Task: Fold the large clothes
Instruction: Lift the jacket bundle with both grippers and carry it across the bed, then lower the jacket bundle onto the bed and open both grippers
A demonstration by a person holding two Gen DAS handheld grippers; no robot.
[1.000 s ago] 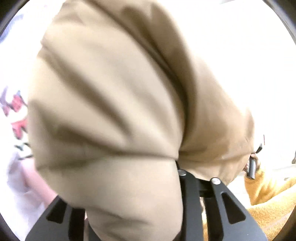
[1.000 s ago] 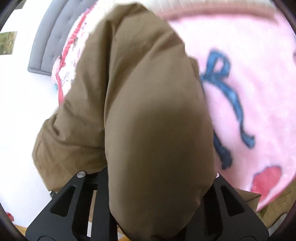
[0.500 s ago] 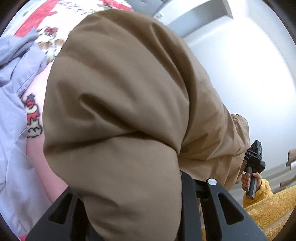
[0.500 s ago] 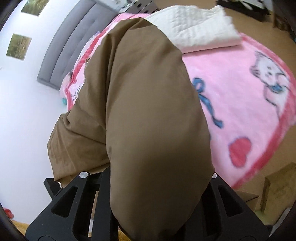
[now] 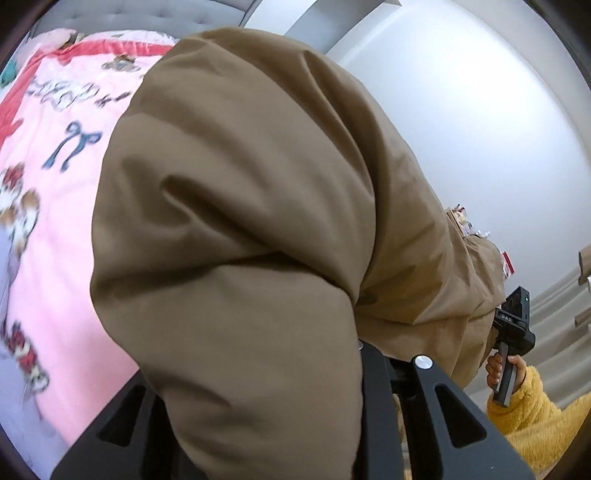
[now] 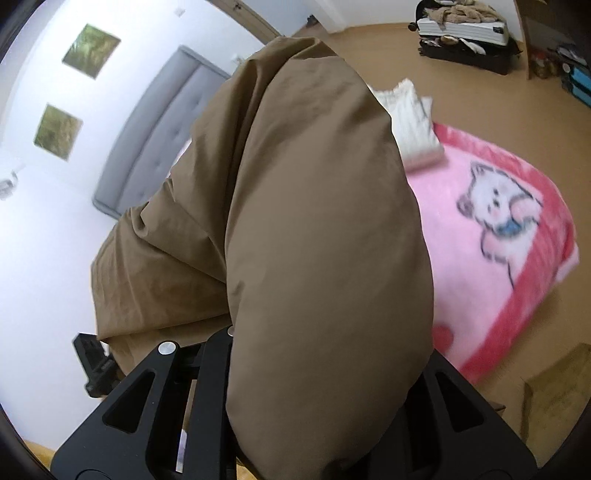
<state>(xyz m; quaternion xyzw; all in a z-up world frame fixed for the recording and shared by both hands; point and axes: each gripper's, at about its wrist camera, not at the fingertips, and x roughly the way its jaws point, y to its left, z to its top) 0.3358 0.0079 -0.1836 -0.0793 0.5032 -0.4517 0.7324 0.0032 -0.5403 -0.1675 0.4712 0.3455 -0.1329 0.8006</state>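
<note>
A bed is lying under both cameras, covered by a pink blanket (image 6: 491,258) with a red border, blue bows and a white cartoon animal. A grey tufted headboard (image 6: 159,147) is standing against a white wall that is carrying two small green pictures (image 6: 90,50). A folded white quilt (image 6: 410,118) is sitting on the blanket, and an open suitcase (image 6: 461,33) is lying on the tan floor beyond.

The right gripper (image 6: 325,354) is pointing down at a slant over the bed; in the left view its handle is being held by a hand (image 5: 502,369) coming out of a yellow fleece sleeve (image 5: 535,413). The left gripper (image 5: 266,369) is tilting down toward the blanket too.

A brown garment (image 5: 258,221) is hanging clear of the bed, stretching between the two grippers and billowing over both. Each pair of jaws is closing on a bunched fold of it, with cloth hiding the tips.
</note>
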